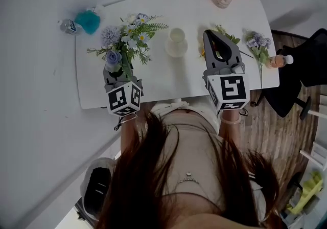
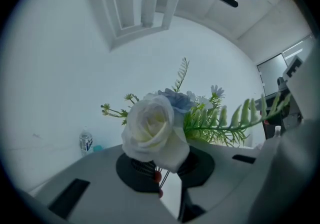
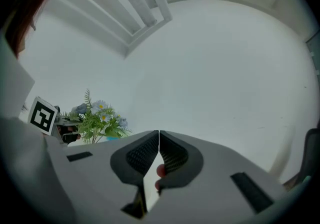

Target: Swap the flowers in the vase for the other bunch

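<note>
Left of the empty vase point(image 1: 176, 42), my left gripper point(image 2: 161, 170) clenches the white-and-blue bunch point(image 2: 155, 130) by its stems; my right gripper point(image 3: 159, 148), shut and empty, hovers near the other bunch point(image 1: 258, 46).

On the table point(image 1: 168, 82), vase point(image 1: 176, 43) stands between left bunch point(image 1: 127, 38) and right bunch point(image 1: 258, 44).

White vase point(image 1: 176, 42) empty, upright, mid-surface. The bunch point(image 1: 127, 36) w/ white rose, blue blooms, daisies, fern: out of vase, just left of it, stems pinched in left hand-held gripper point(image 1: 116, 72). Purple 2nd bunch point(image 1: 258, 45) lies flat, far right.
</note>
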A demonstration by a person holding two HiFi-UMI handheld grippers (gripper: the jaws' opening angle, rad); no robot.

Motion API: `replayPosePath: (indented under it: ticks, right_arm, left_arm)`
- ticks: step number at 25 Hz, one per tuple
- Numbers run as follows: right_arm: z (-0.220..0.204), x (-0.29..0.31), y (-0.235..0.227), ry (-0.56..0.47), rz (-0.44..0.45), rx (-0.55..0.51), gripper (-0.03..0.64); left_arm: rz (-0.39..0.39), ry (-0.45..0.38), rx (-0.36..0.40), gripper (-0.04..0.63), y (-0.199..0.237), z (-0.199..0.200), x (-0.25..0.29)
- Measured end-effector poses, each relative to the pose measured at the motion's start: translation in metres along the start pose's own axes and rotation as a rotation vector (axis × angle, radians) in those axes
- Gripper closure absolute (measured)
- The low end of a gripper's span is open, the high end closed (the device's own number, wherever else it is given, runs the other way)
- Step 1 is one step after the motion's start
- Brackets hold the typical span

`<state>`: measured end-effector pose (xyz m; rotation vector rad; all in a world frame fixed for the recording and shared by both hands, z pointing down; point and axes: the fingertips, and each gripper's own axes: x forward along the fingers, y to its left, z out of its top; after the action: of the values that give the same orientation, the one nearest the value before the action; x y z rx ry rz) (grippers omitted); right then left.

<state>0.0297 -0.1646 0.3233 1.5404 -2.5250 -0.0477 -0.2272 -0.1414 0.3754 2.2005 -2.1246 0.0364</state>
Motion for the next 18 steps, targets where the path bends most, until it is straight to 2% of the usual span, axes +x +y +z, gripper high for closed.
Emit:
replayPosePath:
  ticks: [11, 18]
  right_arm:
    - [-0.007, 0.01, -0.001, 0.042, -0.004, -0.028, 0.591]
    - [-0.011, 0.016, -0.005, 0.058, 0.001, -0.044, 0.591]
  left_arm:
    - [0.013, 0.177, -0.067, 0.552, 0.011, -0.063, 0.022]
    - [0.035, 0.238, -0.024, 0.552, 0.02, -0.088, 0.037]
